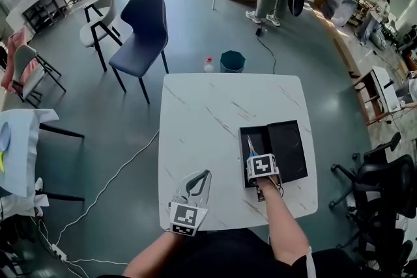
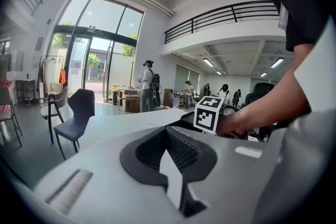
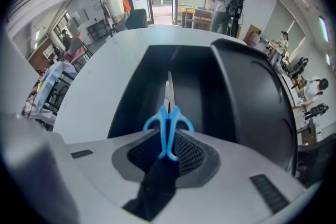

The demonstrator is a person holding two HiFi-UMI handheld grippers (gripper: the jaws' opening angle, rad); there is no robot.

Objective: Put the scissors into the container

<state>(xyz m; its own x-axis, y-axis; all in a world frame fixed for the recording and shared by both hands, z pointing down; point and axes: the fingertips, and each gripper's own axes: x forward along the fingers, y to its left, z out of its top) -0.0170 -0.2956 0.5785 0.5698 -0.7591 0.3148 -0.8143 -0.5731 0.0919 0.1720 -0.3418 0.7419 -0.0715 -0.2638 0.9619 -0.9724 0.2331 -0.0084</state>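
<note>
Over tabletop container (image 1: 290, 146), right gripper's (image 3: 169, 150) jaws clamp scissors (image 3: 168, 113).

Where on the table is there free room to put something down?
The table is bare in its far half, beyond the container, and between container and left tongs. Crowded: near right, where the right tongs hold scissors over the container.

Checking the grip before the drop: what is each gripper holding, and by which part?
Right gripper holds the scissors by their blue handles; left gripper holds nothing.
</note>
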